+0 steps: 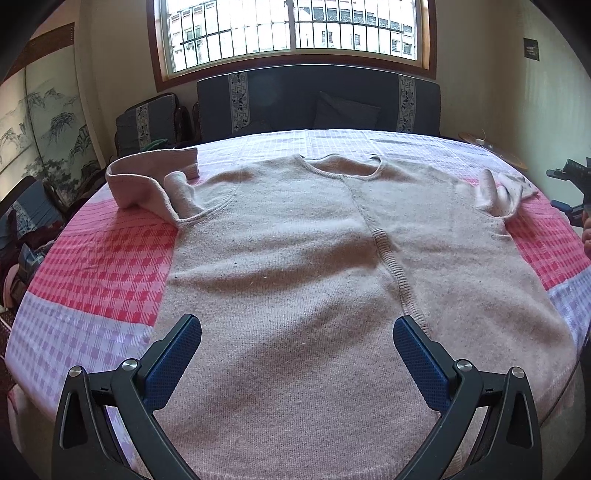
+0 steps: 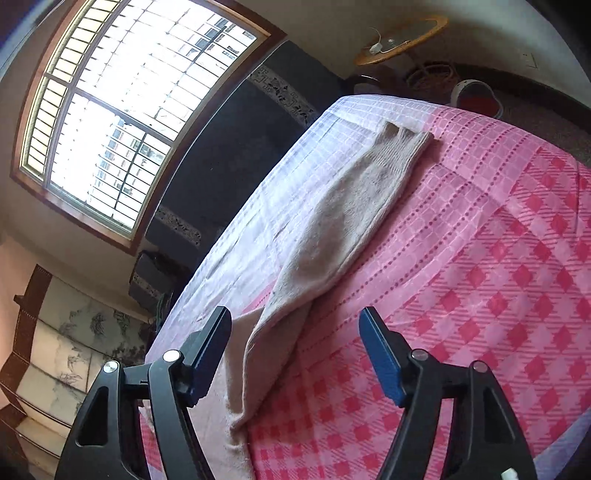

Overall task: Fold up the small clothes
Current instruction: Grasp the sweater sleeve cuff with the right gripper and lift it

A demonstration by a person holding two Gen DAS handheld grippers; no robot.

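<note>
Sweater (image 1: 295, 251) lies flat, front up, spread on the checked cloth (image 1: 110, 266) over the table, neckline toward the window (image 1: 295, 29). Your folding looks barely started: body unfolded, hem nearest your left gripper (image 1: 297, 334). Sleeve on the picture's left (image 1: 147, 184) is doubled into a loose, humped loop beside the shoulder, not laid over the body. Other sleeve (image 2: 332, 236) runs straight out over the cloth, cuff at the far end. Both sleeves, then the body folds, are left, by my reading.

Left gripper: jaws wide apart, hovering over the lower body of the sweater, nothing between the pads, no pinch on the knit.

Right gripper (image 2: 295, 332): jaws parted, straddling the near end of the straight sleeve where it meets the body; pads do not press the fabric, so you hold nothing yet. In the left view this tool shows only at the far right edge.

Materials:
- Sweater: pale beige-pink knit, soft and fuzzy, small dark flecks, 1 ribbed seam down the centre, ribbed round neck, ribbed cuff.
- Cloth: woven, red-and-pink check in the middle, lilac check at the edges; thin, slightly rippled.
- Pads: blue, finely textured, on black arms.
</note>
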